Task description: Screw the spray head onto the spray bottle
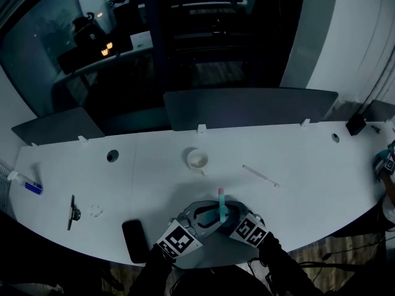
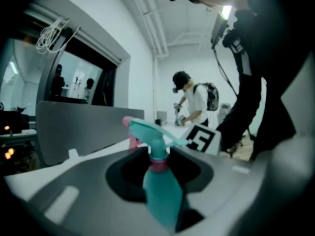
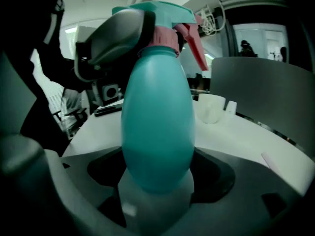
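as the spray bottle [image 3: 157, 127] looks light, slick and squeezable, right gripper [image 1: 236, 216] pinches its belly; left gripper [image 1: 199, 219] clamps the stiffer spray head [image 3: 162, 14].

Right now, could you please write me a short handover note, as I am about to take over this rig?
Left gripper: closed on the spray head.
Right gripper: closed round the lower part of the bottle, at the near edge of the table.
Done: the head sits on the bottle's neck, pink collar in place.
Left: I cannot tell whether the collar is tight; probably finish turning it, then set the bottle down.
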